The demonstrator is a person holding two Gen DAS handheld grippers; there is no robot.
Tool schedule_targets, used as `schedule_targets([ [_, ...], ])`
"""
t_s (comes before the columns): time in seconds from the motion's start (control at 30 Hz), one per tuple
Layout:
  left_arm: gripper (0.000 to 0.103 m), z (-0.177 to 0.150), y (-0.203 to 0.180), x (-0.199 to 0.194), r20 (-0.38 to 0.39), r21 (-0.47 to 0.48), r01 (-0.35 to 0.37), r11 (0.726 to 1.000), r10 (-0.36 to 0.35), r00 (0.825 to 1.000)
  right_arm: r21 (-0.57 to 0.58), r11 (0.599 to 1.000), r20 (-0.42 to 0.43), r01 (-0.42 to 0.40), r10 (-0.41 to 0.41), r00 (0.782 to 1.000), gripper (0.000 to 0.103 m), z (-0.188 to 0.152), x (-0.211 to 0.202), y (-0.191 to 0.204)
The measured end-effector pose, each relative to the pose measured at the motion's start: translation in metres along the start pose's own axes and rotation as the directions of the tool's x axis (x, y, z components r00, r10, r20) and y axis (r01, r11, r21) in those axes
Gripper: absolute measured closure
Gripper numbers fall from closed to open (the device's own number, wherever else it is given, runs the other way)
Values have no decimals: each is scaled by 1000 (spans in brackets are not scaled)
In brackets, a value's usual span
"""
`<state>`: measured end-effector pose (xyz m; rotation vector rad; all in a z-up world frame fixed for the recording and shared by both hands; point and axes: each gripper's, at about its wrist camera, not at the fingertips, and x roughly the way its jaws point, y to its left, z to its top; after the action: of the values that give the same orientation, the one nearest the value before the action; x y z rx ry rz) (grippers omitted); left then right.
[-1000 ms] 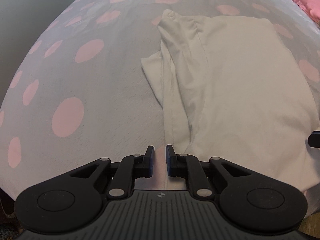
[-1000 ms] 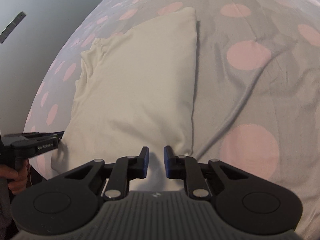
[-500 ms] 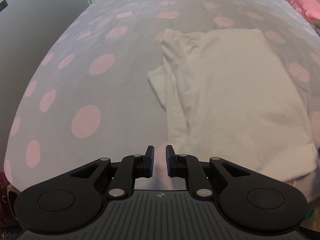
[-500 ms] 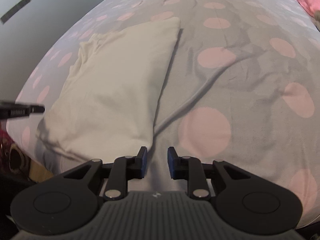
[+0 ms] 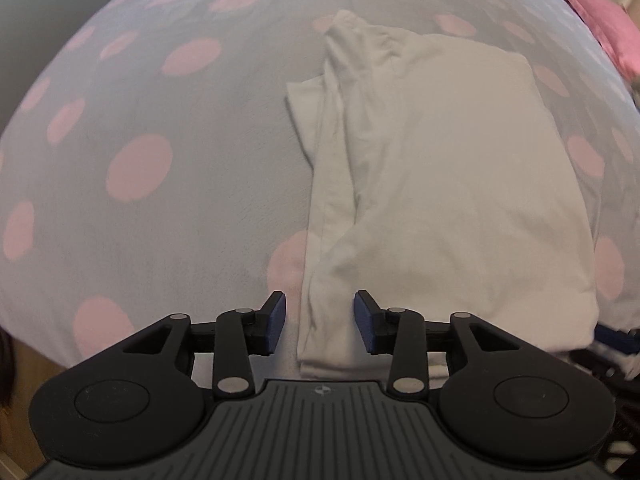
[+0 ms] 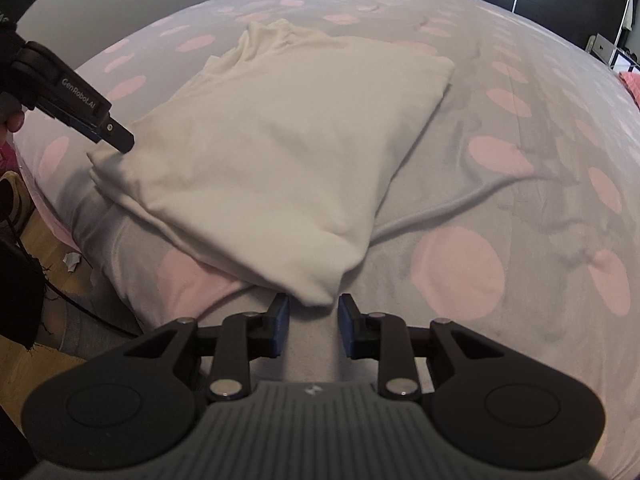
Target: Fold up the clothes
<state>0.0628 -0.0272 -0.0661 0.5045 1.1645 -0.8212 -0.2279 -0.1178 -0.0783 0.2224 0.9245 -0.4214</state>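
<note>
So the white tee [image 5: 460,184] is lying on the bed [image 5: 160,200], on that grey cover w/ pink dots, already folded lengthwise into a long panel, w/ one sleeve flap poking out on its left side. My left claw [image 5: 320,320] is opening right now, pads apart w/ the near left hem edge sitting between them but nothing pinched afaict. Right claw [image 6: 311,326] is closing, the near right corner of the shirt just at the tips of the pads, not pressed on yet imo. From the right cam you can see the left claw [image 6: 116,138] hovering at the opposite near corner too. Handling wise: thin cotton, super light and floppy, zero stiffness, so it'll sag and the layers will slide apart if I only grab the top one. Best bet is prob to pinch both near corners thru all layers, right at the hem where it's thickest, then carry them up toward the collar end together. Bed is soft so pressing down won't help much tbh.
</note>
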Motion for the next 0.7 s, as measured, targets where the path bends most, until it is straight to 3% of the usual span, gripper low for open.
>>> schedule_targets([
  [0.17, 67, -2, 1, 0, -28, -15, 19, 1000, -20, 999, 32, 999, 92, 11, -14, 996, 86, 2, -16, -5],
  [0.33, 63, -3, 6, 11, -94, -62, 32, 998, -38, 995, 31, 999, 70, 17, -19, 997, 85, 1, -9, -4],
  [0.43, 63, -3, 7, 17, -127, -83, 50, 995, -60, 990, 0, 999, 69, 42, -42, 997, 63, -2, -2, 2],
  [0.5, 63, -3, 5, 18, -130, -78, 50, 996, -60, 990, -30, 997, 81, 71, -68, 994, 66, -3, 0, 8],
  [0.57, 66, -3, 4, 19, -133, -74, 51, 996, -60, 989, -61, 993, 98, 102, -96, 991, 83, -5, 2, 13],
  [0.63, 81, -3, 2, 18, -131, -68, 46, 997, -55, 990, -86, 988, 117, 130, -119, 986, 92, -5, 0, 18],
  [0.7, 90, -3, -1, 14, -122, -53, 40, 998, -46, 992, -102, 984, 123, 149, -137, 983, 95, -1, -10, 20],
])
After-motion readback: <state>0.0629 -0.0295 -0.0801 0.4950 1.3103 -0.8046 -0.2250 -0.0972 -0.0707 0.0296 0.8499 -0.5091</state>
